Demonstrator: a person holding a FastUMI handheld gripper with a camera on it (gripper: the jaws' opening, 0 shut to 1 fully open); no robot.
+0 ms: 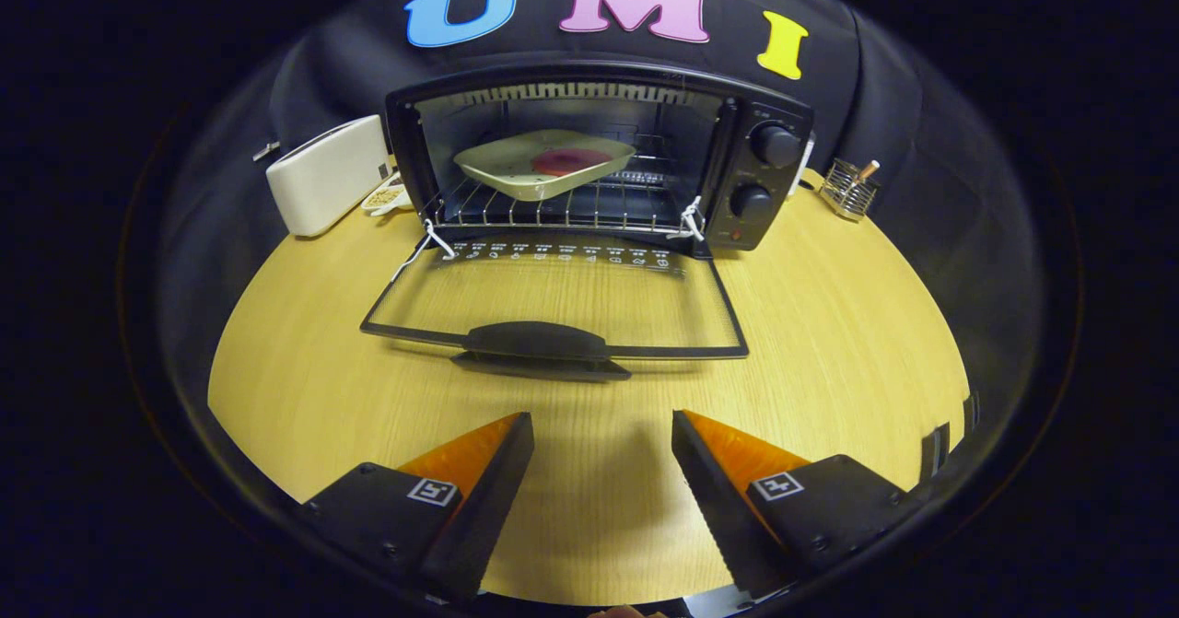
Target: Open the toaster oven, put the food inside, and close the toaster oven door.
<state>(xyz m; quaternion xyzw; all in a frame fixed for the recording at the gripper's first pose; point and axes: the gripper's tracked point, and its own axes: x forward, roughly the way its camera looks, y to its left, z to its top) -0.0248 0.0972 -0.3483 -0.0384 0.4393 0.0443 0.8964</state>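
Now: wooden table (829, 342) | toaster oven (599, 162) door (553, 300) down, tray (543, 162) inside | gripper (603, 438) fingers spread, empty

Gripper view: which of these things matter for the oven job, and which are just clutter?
Job:
toaster oven
its open door
door handle
plate of food on the rack
gripper, open, empty

Clutter:
white toaster
small dish
wire holder

Toaster oven (599, 153) open, plated food (569, 161) inside.
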